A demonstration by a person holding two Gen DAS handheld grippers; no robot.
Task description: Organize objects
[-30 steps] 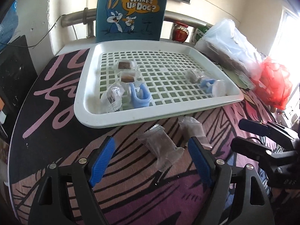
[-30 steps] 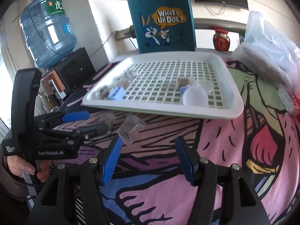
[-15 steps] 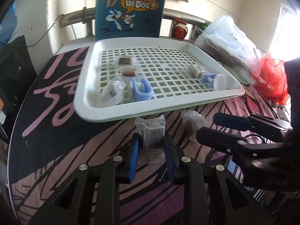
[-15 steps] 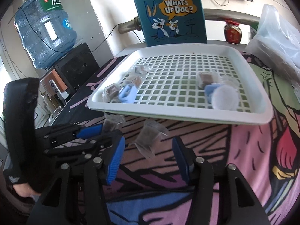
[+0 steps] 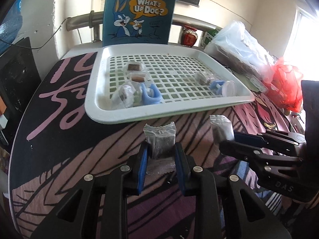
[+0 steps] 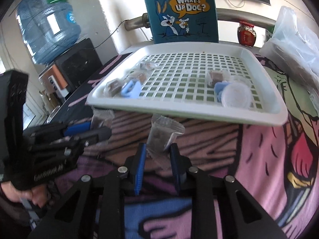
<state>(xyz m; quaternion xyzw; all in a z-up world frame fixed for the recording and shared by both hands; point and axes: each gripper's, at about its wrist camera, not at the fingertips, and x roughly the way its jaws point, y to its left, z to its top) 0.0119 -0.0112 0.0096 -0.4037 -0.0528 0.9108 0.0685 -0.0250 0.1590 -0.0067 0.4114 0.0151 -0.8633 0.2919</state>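
Cartoon-printed cloth covered the worktop (image 5: 59, 131), with the white tray (image 5: 139, 117) on it. Just before the tray's near rim, the left gripper (image 5: 160, 155) had clenched on a clear snack packet (image 5: 160, 139) and the right gripper (image 6: 157, 155) on another packet (image 6: 161, 133), whose contents stayed murky; a second ago both jaws gaped.

Bright window (image 5: 307, 20) glare at right, strong fisheye edge warp, slight motion blur.
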